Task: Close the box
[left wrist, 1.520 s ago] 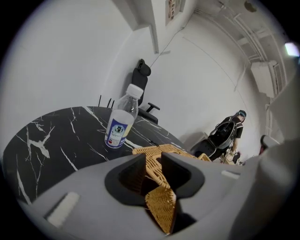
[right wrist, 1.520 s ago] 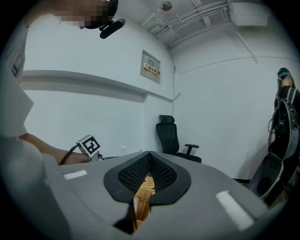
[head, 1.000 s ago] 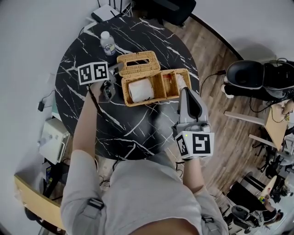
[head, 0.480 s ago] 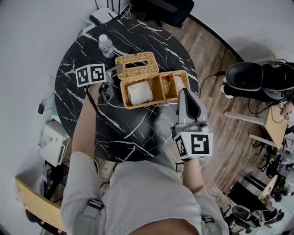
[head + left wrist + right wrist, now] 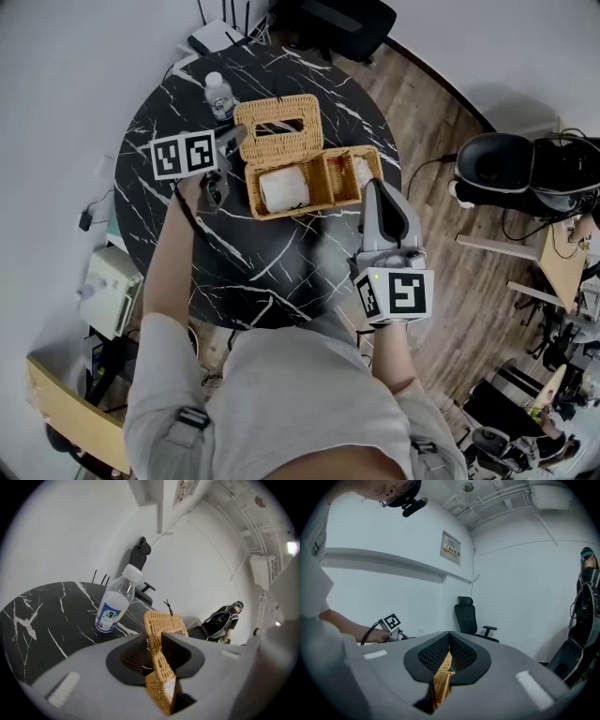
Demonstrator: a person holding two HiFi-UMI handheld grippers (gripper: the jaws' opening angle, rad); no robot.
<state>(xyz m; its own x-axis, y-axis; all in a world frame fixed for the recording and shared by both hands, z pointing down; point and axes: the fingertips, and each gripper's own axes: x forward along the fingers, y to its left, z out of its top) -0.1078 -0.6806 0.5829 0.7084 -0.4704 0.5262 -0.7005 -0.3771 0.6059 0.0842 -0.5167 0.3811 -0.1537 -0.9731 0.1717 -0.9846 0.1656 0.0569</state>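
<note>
A wicker box (image 5: 330,192) stands open on the black marble table (image 5: 253,262). Its slotted lid (image 5: 278,128) is tipped back on the far side. A white roll (image 5: 284,186) lies in the left compartment. My left gripper (image 5: 234,141) is at the lid's left edge. In the left gripper view the lid's wicker edge (image 5: 164,620) fills the gap of the left gripper (image 5: 157,641), whose jaws are closing on it. My right gripper (image 5: 368,178) is shut on the box's right wall, seen as a wicker strip (image 5: 442,681) pinched in the right gripper (image 5: 449,656).
A water bottle (image 5: 219,94) stands just behind the left gripper, close to the lid (image 5: 115,604). A router (image 5: 214,36) sits by the table's far edge. A black office chair (image 5: 511,159) stands on the wooden floor to the right.
The left gripper's jaws have narrowed around the lid's left edge. The box, the right gripper and the bottle have stayed where they were.
</note>
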